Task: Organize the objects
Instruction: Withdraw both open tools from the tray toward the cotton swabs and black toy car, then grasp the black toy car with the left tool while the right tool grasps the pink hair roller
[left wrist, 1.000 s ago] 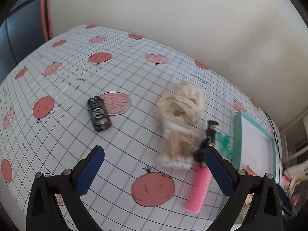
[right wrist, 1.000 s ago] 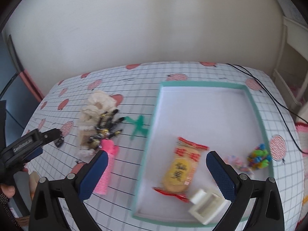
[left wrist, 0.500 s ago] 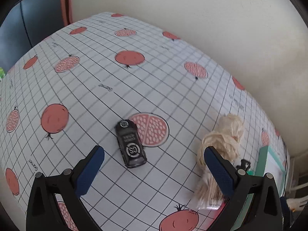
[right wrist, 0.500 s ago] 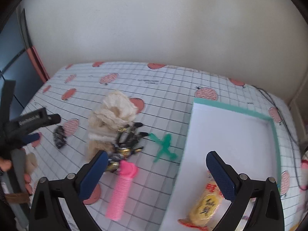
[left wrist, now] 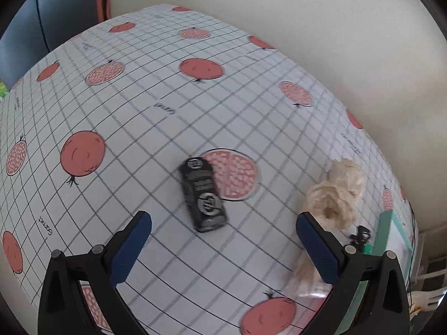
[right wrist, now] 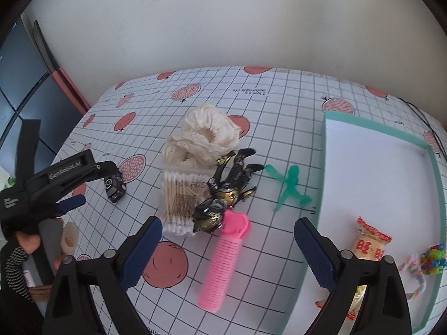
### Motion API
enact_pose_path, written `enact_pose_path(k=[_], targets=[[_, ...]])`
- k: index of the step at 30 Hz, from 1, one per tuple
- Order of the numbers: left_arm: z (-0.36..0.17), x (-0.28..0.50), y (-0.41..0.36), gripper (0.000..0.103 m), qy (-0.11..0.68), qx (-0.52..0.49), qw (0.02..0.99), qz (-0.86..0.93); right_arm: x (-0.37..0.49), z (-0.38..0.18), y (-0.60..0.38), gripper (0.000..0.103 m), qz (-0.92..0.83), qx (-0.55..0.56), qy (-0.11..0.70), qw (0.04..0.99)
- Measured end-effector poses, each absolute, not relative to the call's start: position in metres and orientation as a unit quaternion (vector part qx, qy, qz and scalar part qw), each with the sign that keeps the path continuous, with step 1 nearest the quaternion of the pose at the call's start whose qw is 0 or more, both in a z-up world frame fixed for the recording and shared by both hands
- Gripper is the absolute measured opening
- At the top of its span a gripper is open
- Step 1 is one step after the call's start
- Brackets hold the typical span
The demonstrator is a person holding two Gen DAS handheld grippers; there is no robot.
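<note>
Left gripper (left wrist: 223,237) hangs over the table (left wrist: 156,128), fingers spread, nothing between them; a small black toy car (left wrist: 202,196) lies just ahead of the gap at frame centre, partly over a printed pomegranate slice. Right gripper (right wrist: 227,240) fingers also stand wide and have just been closing a little, with nothing pinched; the lower half of a pink hair roller (right wrist: 223,265) lies on the table between them, untouched. Clutter sits mid-frame in the right view: cream scrunchie (right wrist: 206,136) at top, pack of cotton swabs (right wrist: 181,198) below it, a black-and-gold claw clip (right wrist: 226,192) lying over the pack's right edge and touching the roller's top, a green figure (right wrist: 289,185) to the right. Teal-rimmed tray (right wrist: 377,128) fills the right side, already holding a snack packet (right wrist: 370,243) and a coloured trinket (right wrist: 431,256). Judgement: roller looks light, stiff and ribbed, so grip should be sure across its mid-length, well below the clip to avoid dragging it. Car looks hard, smooth and small; take it across its narrow sides, as it may roll or skate if nudged endwise. Scrunchie is soft and will squash.
</note>
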State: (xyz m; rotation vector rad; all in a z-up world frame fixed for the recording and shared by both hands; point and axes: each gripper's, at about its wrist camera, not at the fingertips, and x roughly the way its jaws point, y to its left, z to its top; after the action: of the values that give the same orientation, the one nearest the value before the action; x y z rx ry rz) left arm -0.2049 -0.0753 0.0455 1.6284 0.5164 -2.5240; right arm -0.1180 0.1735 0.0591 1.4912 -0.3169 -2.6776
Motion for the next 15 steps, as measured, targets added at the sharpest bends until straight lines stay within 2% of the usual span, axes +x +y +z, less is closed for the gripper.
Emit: enact_pose_path(k=[2, 4, 7, 10, 13, 15], targets=[[0.039, -0.206, -0.083, 0.103, 0.167, 0.534, 0.052, -0.827, -0.121, 0.055, 0.171, 0.092, -0.866, 0.489, -0.1, 0.032], [0.033, -0.207, -0.089, 0.101, 0.163, 0.539, 0.056, -0.824, -0.125, 0.05, 0.171, 0.084, -0.861, 0.496, -0.104, 0.032], [0.031, -0.207, -0.096, 0.091, 0.171, 0.537, 0.057, -0.824, -0.126, 0.043, 0.172, 0.079, -0.855, 0.505, -0.109, 0.038], [0.031, -0.207, -0.095, 0.088, 0.169, 0.535, 0.053, -0.826, -0.127, 0.038, 0.172, 0.072, -0.851, 0.513, -0.107, 0.039], [0.03, -0.205, -0.092, 0.077, 0.17, 0.537, 0.052, -0.825, -0.127, 0.032, 0.169, 0.065, -0.846, 0.522, -0.104, 0.04], [0.028, -0.205, -0.089, 0.075, 0.169, 0.54, 0.047, -0.823, -0.127, 0.029, 0.168, 0.061, -0.843, 0.528, -0.099, 0.038]])
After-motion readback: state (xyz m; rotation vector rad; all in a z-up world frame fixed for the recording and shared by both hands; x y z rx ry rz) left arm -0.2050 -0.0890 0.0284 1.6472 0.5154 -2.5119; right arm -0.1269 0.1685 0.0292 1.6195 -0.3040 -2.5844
